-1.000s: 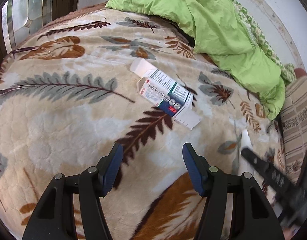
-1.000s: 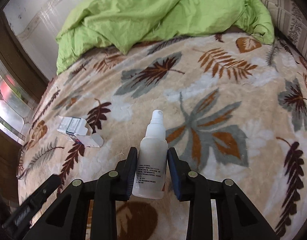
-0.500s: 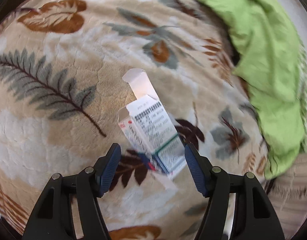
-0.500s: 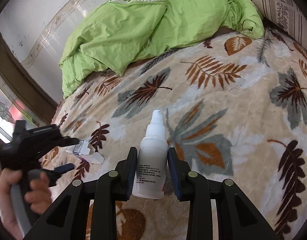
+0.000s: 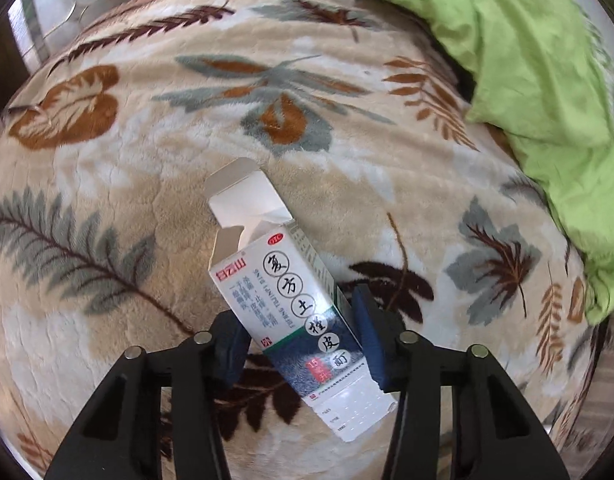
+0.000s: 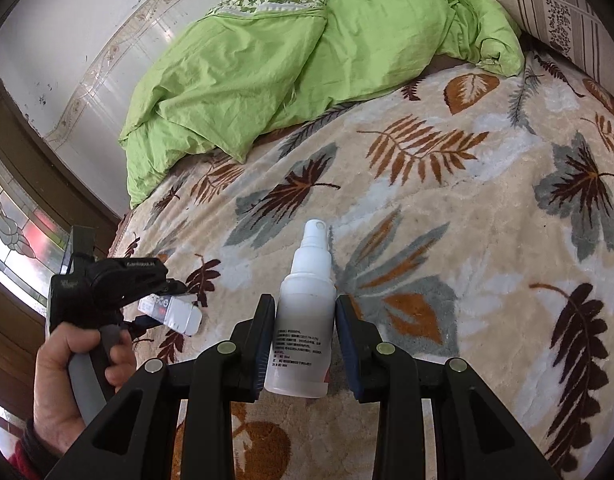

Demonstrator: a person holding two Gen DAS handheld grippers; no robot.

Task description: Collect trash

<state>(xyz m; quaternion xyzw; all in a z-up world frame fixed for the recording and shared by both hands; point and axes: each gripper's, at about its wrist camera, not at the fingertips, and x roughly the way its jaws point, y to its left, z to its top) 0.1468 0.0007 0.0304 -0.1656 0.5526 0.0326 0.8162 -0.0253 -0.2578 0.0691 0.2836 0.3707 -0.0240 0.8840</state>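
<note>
Carton (image 5: 295, 320) now sits clenched in our left tool (image 5: 303, 340), lifted above the blanket (image 5: 107, 200); our right tool (image 6: 305, 344) still grips the spray bottle (image 6: 305, 320). Both need a bin.

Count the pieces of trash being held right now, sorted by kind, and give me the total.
Cardboard medicine box, end flap open, in the left gripper: 1
White spray bottle in the right gripper: 1
Total: 2
</note>
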